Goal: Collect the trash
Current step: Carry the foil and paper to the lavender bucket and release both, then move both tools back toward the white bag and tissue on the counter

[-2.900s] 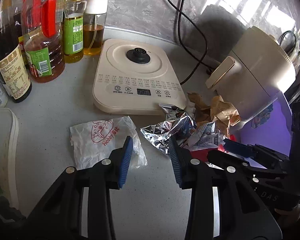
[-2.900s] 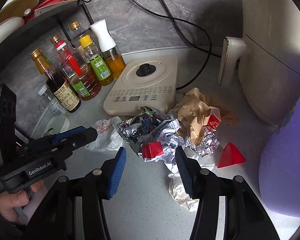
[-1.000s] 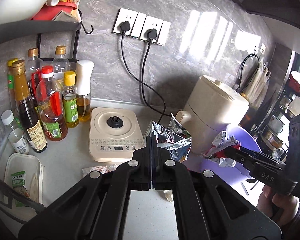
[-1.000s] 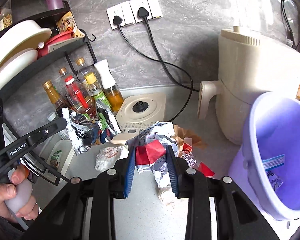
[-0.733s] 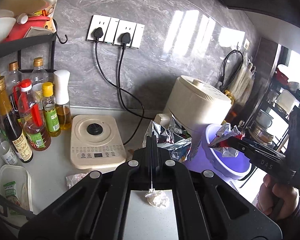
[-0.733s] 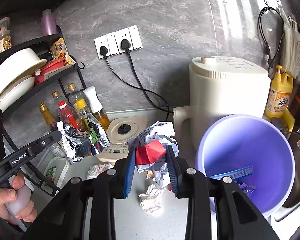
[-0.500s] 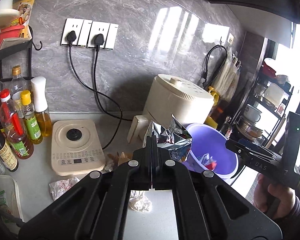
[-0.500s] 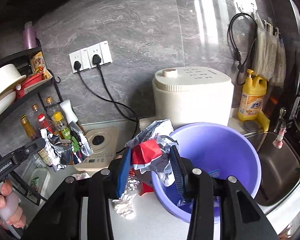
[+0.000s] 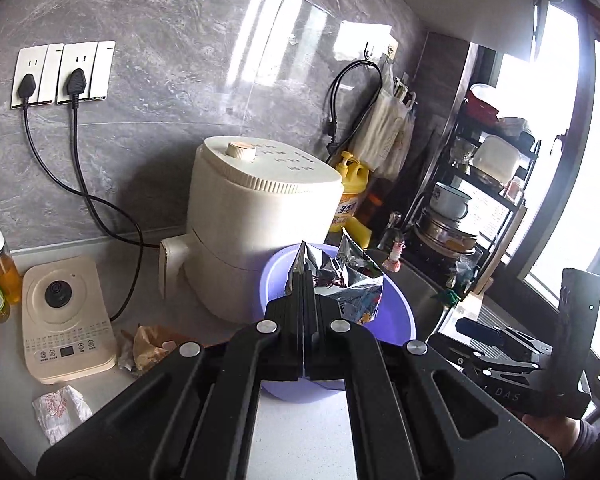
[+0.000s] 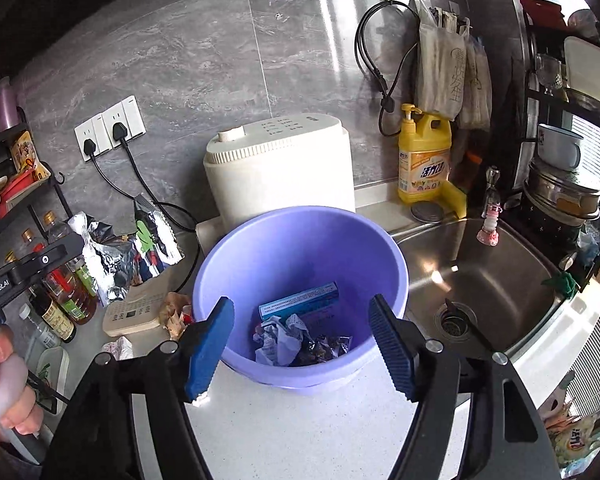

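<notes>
Left tool [image 9: 303, 276] is clamped on a crumpled foil snack wrapper [image 9: 346, 280], holding it up over the rim of the purple plastic bucket [image 10: 236, 264]; from the right wrist view the same wrapper hangs in the air to the left of the bucket, in front of the oil bottles [image 10: 66, 292]. Right tool [image 10: 300, 344] hangs over the bucket with its blue-padded fingers [image 10: 210, 344] spread wide apart and nothing between them. Inside the bucket lie a blue carton [image 10: 300, 302], crumpled white paper [image 10: 278, 340] and dark wrappers.

More trash lies on the white worktop [image 10: 320, 432]: brown crumpled paper [image 9: 150, 344] between the bucket and the cream induction cooker [image 9: 62, 320], and a white printed wrapper [image 9: 60, 406] in front of the cooker. Behind the bucket stands a cream air fryer [image 9: 256, 216], with a yellow dish soap bottle [image 10: 424, 160] to its right. A steel sink [image 10: 480, 280] sits just beside the bucket on the right. A hand [image 10: 2, 384] grips the left tool's handle.
</notes>
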Tool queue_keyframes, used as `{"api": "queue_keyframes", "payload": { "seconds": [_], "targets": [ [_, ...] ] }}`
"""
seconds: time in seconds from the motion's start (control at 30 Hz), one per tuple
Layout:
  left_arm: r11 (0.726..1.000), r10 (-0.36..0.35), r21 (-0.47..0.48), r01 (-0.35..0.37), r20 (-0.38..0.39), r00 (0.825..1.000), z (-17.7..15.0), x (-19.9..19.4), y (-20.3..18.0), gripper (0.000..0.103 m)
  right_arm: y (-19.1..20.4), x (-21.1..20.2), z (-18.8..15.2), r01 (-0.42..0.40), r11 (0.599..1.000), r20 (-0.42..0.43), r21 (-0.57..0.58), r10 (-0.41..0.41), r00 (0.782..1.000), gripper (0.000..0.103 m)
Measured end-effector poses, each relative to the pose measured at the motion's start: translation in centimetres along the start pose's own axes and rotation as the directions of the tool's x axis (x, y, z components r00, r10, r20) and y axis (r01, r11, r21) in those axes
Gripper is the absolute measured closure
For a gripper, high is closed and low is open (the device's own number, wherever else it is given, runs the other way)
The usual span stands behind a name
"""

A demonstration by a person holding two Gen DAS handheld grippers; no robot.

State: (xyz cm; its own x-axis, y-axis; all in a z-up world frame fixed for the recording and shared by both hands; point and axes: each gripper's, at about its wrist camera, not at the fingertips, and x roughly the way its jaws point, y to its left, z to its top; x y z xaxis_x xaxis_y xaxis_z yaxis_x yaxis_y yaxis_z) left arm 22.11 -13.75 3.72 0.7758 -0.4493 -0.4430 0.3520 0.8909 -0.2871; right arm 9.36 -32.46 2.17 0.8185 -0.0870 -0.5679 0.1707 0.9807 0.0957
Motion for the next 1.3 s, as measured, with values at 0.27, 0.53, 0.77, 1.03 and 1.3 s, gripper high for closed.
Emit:
{"api": "queue_keyframes", "payload": {
  "seconds": [0.27,0.53,0.77,1.03,1.3],
  "targets": [
    [0.997,-0.068,0.025,0.069,-0.036,0.997,0.4,3.0,-2.6,0.102,-2.5,-1.5,-1.1,0.047,0.998,-0.003,0.048,-0.047,0.999,0.034],
    [0.997,-0.072,-0.016,0.071,-0.052,0.996,-0.7,1.7,-1.5,0.021,-3.6,-2.2,-1.8,0.066,0.994,-0.008,0.082,-0.066,0.998,0.034],
    [0.995,0.083,-0.043,-0.085,-0.052,0.995,-1.7,-2.0,1.8,0.006,-2.0,-1.9,-2.2,0.016,0.998,0.007,0.067,-0.017,1.000,0.026],
    [0.973,0.222,-0.061,-0.224,-0.040,0.974,-3.2,-6.6,5.0,0.006,1.7,0.2,-3.2,-0.050,0.998,-0.015,0.050,0.050,0.999,0.009],
    [0.947,0.304,-0.097,-0.306,-0.034,0.952,-4.8,-9.9,7.2,0.006,5.4,0.7,-3.7,-0.113,0.993,-0.021,0.017,0.114,0.993,0.008]
  ]
}}
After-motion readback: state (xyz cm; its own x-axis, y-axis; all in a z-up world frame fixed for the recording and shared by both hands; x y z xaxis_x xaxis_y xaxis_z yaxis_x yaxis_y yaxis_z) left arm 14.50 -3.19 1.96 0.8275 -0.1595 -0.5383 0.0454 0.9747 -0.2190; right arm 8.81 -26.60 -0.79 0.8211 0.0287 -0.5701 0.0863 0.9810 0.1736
